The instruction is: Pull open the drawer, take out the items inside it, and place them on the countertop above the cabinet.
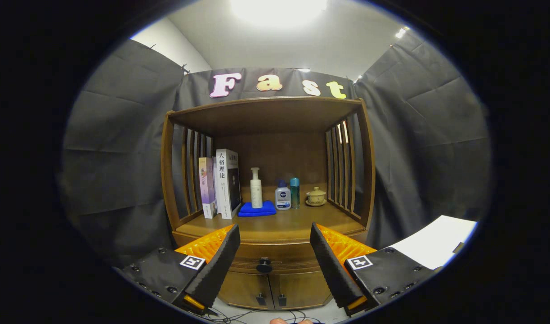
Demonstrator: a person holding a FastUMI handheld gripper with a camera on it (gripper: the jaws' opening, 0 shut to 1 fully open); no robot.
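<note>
Gripper view showed the gripper (pixel 275 252) spread wide and empty, well short of the brown wooden cabinet (pixel 268 211). Its shut drawer (pixel 275 258) with a dark round knob (pixel 264 265) sat between the fingers; reaching for that knob seemed next.

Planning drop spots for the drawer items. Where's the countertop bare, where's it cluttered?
Bare: the front strip of the countertop, ahead of the blue cloth, and the right front corner before the lidded cup. Crowded: the back row of books, pump bottle and two small bottles. Gripper open, drawer knob between its fingers.
</note>
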